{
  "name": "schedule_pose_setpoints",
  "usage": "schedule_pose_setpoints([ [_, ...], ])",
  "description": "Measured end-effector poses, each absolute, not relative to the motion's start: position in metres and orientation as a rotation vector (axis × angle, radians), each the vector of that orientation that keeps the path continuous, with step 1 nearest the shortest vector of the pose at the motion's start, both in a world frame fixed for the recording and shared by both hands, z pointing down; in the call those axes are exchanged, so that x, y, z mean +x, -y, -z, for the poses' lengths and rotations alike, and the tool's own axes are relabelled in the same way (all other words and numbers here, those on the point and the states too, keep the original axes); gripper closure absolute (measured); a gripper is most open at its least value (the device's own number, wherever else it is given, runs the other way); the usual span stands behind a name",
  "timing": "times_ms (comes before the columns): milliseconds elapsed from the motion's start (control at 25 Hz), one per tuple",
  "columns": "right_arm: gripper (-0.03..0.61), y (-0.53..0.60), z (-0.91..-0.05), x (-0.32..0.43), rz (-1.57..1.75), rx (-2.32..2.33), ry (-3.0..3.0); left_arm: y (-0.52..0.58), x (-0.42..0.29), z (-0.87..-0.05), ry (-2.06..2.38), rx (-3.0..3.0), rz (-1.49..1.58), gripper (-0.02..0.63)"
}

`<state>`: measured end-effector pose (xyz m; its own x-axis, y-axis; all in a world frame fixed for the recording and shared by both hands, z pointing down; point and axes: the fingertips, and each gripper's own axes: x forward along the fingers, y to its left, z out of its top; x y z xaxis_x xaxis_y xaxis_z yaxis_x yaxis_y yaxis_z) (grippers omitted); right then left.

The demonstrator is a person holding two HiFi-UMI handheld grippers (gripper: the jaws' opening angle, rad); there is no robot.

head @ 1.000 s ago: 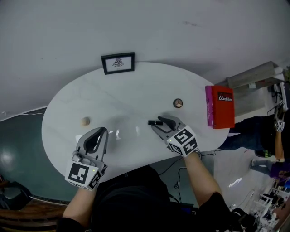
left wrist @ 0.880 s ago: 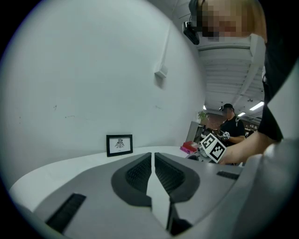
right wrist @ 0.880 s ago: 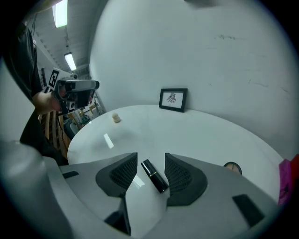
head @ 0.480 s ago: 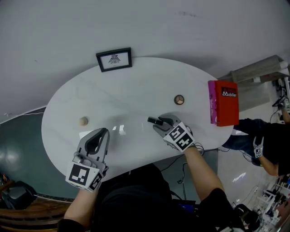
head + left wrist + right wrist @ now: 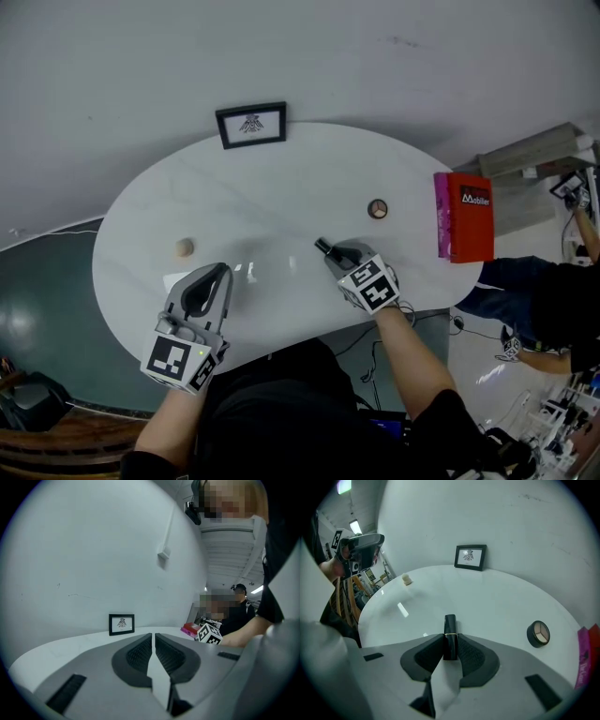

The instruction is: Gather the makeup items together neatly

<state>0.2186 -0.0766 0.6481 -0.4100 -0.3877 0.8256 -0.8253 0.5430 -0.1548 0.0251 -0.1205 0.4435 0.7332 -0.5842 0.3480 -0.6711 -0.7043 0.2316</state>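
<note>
A black lipstick tube (image 5: pixel 323 247) (image 5: pixel 450 634) lies on the white oval table (image 5: pixel 281 187). My right gripper (image 5: pixel 336 253) (image 5: pixel 450 641) is closing on it; both pads touch the tube's near end and its far end sticks out ahead. A round eyeshadow compact (image 5: pixel 377 208) (image 5: pixel 538 633) lies to the right of the gripper. A small beige sponge (image 5: pixel 185 247) (image 5: pixel 407 579) sits at the table's left. My left gripper (image 5: pixel 217 272) (image 5: pixel 153 644) rests near the front left edge, shut, with nothing between its pads.
A small black picture frame (image 5: pixel 251 125) (image 5: pixel 121 624) (image 5: pixel 470 557) stands at the table's far edge. A red and pink box (image 5: pixel 467 217) (image 5: pixel 586 663) lies on the right end. People stand beyond the table's right side.
The right gripper's jaws have drawn in around the lipstick tube, and the gripper has turned slightly. The left gripper has stayed in place.
</note>
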Motion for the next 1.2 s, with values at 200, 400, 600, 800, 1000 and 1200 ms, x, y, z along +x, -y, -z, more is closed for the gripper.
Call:
schedule_pose_setpoints([
  [200,0.474,0.087,-0.624,0.204,-0.772,1.063,2.047,0.117,0.000,-0.436,1.004,2.591,-0.328,0.584],
  [400,0.476,0.102,-0.593,0.174,-0.814,1.143,2.088,0.112,-0.033,-0.425,1.068,2.641,-0.362,0.583],
  [600,0.476,0.111,-0.572,0.125,-0.816,1.176,2.110,0.101,-0.076,-0.419,1.130,2.630,-0.353,0.583],
  [800,0.474,0.115,-0.566,0.061,-0.832,1.185,2.129,0.088,-0.122,-0.417,1.154,2.612,-0.302,0.584],
  [1000,0.474,0.126,-0.574,0.003,-0.860,1.175,2.123,0.087,-0.161,-0.414,1.195,2.598,-0.270,0.586],
  [1200,0.474,0.136,-0.599,-0.028,-0.905,1.163,2.080,0.091,-0.177,-0.415,1.232,2.571,-0.236,0.586],
])
